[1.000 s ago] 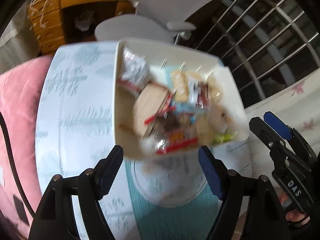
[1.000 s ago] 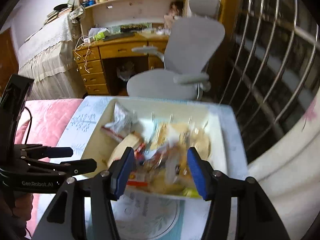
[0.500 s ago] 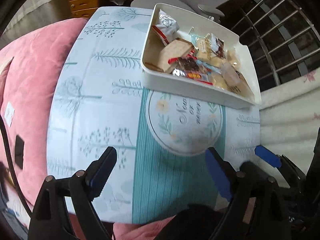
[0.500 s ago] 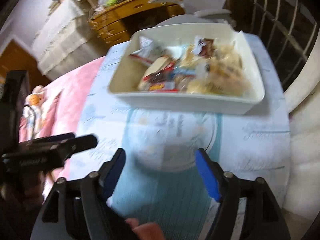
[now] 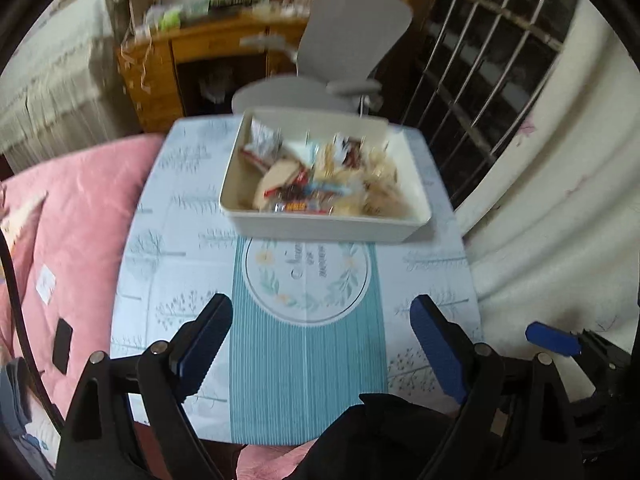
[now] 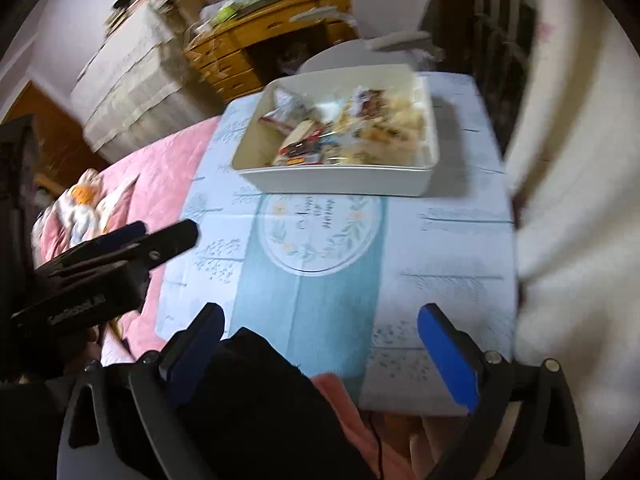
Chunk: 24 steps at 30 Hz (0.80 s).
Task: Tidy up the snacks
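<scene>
A white rectangular bin [image 5: 320,226] [image 6: 340,178] stands at the far end of a small table with a pale blue printed cloth [image 5: 304,344] [image 6: 316,280]. Several wrapped snacks [image 5: 316,188] [image 6: 344,132] lie piled inside it. My left gripper [image 5: 322,344] hangs over the near end of the table, well back from the bin, its jaws opening with nothing between them. My right gripper [image 6: 320,354] is also pulled back over the near edge, jaws opening and empty. The left gripper [image 6: 120,248] shows at the left of the right wrist view.
A pink blanket [image 5: 68,216] covers the bed left of the table. A grey office chair [image 5: 340,44] and a wooden desk [image 5: 200,52] stand behind the bin. A barred window [image 5: 480,60] and white curtain [image 5: 560,200] are at right. Dark clothing [image 6: 272,412] shows at the near edge.
Both grippers have drawn back from over the bin toward the near end of the table and risen. Their jaws have spread wider. The snacks stay in the bin.
</scene>
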{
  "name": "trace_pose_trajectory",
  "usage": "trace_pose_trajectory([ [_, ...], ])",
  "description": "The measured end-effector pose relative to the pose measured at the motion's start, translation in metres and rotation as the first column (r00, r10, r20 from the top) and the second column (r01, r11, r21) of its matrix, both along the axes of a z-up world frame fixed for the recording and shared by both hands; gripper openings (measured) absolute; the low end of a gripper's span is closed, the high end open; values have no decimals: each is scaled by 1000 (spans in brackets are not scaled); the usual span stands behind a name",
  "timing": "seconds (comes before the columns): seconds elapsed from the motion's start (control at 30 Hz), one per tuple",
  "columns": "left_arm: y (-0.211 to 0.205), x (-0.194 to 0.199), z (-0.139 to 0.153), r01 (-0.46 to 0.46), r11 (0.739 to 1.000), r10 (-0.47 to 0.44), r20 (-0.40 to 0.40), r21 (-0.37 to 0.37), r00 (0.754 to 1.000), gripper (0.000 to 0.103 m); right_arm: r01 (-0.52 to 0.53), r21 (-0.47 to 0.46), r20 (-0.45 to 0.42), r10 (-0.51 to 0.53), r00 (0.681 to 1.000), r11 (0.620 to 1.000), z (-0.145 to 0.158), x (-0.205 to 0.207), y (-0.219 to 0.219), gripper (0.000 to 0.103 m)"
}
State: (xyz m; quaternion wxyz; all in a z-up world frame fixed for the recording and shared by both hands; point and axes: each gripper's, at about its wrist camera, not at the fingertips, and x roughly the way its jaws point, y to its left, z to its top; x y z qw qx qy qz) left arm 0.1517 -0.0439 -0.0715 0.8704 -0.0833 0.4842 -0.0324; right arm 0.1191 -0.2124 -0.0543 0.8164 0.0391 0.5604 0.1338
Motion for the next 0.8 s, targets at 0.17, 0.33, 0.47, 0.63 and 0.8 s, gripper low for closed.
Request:
trace_pose_trajectory([
  [0.17, -12, -18, 7, -24, 999, 23, 53, 23, 998, 98, 31, -53, 120, -25, 992, 998, 15, -24, -8, 98],
  [0.33, -17, -34, 9, -53, 997, 48, 76, 57, 996, 102, 73, -49, 176, -63, 982, 996, 16, -37, -19, 100],
  [0.47, -21, -42, 10, -66, 995, 59, 88, 71, 994, 102, 64, -50, 187, -54, 981, 997, 15, -43, -19, 101],
  [0.63, -30, -46, 10, -66, 994, 57, 97, 90, 994, 102, 76, -48, 189, -66, 980, 996, 13, -50, -28, 102],
  [0.8, -37, -46, 10, -58, 993, 49, 92, 101, 995, 102, 84, -41, 188, -75, 979, 996, 14, -50, -33, 102],
])
